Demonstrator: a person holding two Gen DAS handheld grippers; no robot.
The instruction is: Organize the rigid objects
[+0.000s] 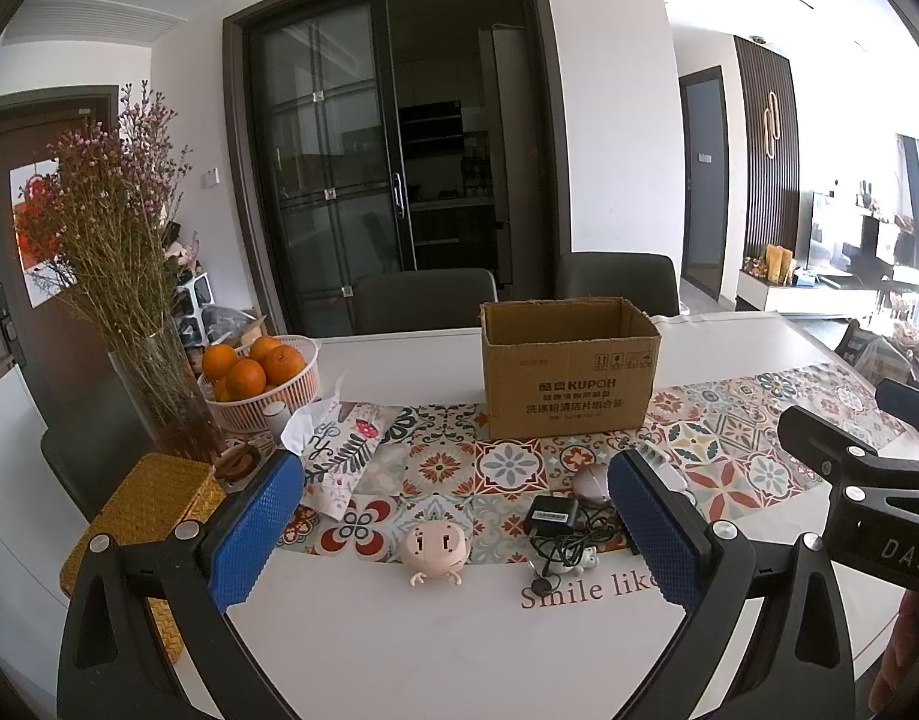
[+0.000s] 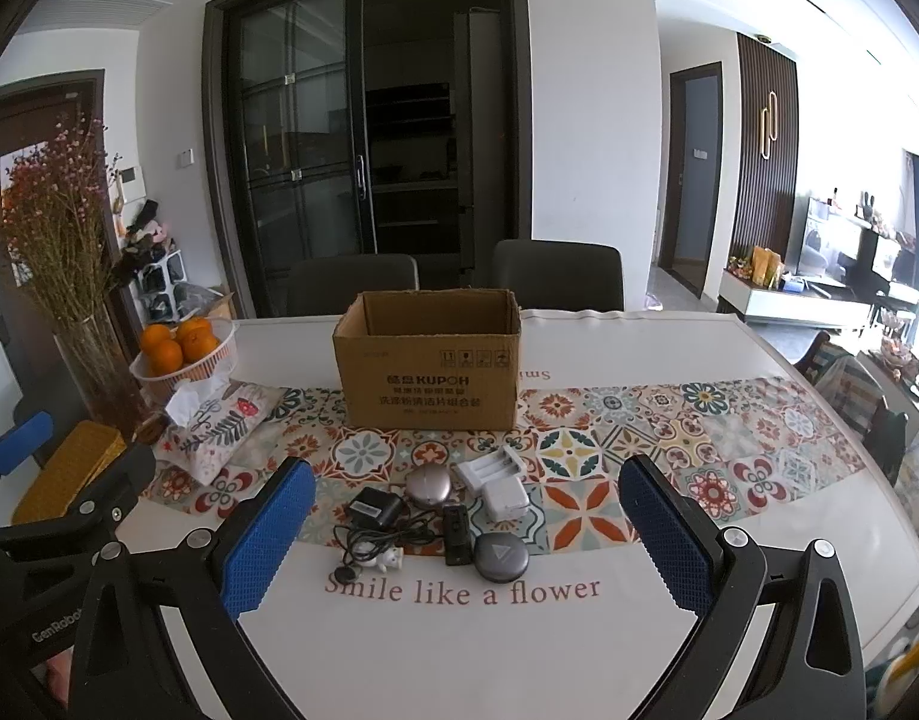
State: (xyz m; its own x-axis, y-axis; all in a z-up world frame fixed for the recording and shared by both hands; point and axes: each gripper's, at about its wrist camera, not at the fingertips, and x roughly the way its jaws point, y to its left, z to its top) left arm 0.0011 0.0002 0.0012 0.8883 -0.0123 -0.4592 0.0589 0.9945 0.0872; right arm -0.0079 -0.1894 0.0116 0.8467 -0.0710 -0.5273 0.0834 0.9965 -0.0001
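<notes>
An open cardboard box (image 1: 570,381) (image 2: 429,381) stands on the patterned runner. In front of it lie small items: a pink round toy (image 1: 434,549), a black adapter with cable (image 1: 552,519) (image 2: 374,507), a silver oval case (image 1: 590,482) (image 2: 428,486), a white battery charger (image 2: 491,464), a white plug block (image 2: 505,498), a small black device (image 2: 455,534) and a grey round disc (image 2: 501,555). My left gripper (image 1: 453,531) is open and empty above the pink toy. My right gripper (image 2: 468,540) is open and empty above the item cluster.
A basket of oranges (image 1: 258,378), a glass vase of dried flowers (image 1: 165,396), a floral tissue pouch (image 1: 339,450) and a yellow woven box (image 1: 141,516) stand at the left. Two chairs (image 2: 555,276) stand behind the white table (image 2: 459,648).
</notes>
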